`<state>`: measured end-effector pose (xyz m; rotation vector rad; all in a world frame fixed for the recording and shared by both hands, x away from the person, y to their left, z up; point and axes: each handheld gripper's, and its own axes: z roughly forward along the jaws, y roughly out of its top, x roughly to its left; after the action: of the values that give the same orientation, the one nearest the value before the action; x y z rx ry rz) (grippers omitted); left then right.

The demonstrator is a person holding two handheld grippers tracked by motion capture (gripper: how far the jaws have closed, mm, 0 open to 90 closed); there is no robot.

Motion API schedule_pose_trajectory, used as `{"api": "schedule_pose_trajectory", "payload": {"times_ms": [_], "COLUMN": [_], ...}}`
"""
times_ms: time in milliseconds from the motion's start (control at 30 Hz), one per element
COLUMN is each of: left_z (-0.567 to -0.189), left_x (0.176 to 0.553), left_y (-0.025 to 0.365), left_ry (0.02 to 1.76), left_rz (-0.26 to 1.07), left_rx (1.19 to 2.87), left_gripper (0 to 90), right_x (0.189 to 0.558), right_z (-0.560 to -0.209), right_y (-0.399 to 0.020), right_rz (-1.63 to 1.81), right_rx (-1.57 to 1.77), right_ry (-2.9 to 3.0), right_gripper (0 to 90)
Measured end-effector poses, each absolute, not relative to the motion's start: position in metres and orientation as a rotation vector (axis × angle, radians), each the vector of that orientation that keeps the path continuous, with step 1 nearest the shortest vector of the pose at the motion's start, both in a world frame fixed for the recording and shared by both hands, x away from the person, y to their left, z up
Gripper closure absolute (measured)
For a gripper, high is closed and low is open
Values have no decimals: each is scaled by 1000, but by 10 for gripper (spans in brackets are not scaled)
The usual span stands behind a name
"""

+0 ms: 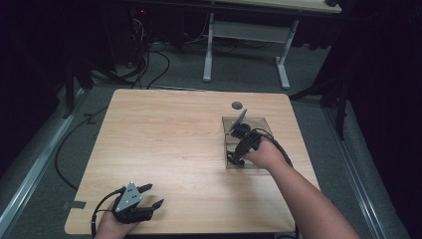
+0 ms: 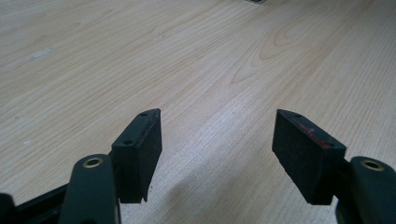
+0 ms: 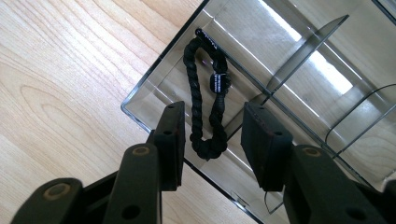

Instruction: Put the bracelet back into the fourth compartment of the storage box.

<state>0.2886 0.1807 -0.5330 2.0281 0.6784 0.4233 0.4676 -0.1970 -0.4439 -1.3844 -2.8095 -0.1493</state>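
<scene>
The right gripper (image 3: 212, 140) hangs over the near end compartment of a clear plastic organizer box (image 3: 154, 91) that stands on the right part of the wooden table (image 1: 164, 144). Inside this compartment lies a black braided rope bracelet (image 3: 205, 102), a loop w/ a small dark tag on one side. Its lower end is just between the two jaws, but the jaws stand spread, w/ a gap to the rope on both sides, so they pinch nothing. I can't tell if the bracelet lies flat on the bottom or leans on the wall.

The left gripper (image 1: 149, 195) rests at the near left corner of the table, well apart from the box, jaws also wide apart, only bare wood between them.

Judgement: the work seems to be about the bracelet & the box. Either it is now placed in the compartment and only the pull-back of the hand is left, or the grasp is not yet made; the pictures don't decide this. The other compartments look empty.
</scene>
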Motion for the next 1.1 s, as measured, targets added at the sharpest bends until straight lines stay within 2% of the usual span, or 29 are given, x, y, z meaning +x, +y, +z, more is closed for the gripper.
{"api": "schedule_pose_trajectory", "payload": {"times_ms": [200,500,1100], "left_z": [-533,-533,-533], "left_x": [288,289,287], "left_y": [181,181,183], "left_ry": [678,678,679], "left_rz": [424,420,430], "left_rx": [2026,2030,2005], "left_gripper": [335,335,332], "right_x": [463,447,388], "right_z": [-442,-433,-438], "right_y": [-201,-209,-214], "right_rz": [-165,-237,-453], "right_rx": [-1406,-1435,-1405], "right_ry": [-2796,-2788,-2850], "right_gripper": [550,547,503]}}
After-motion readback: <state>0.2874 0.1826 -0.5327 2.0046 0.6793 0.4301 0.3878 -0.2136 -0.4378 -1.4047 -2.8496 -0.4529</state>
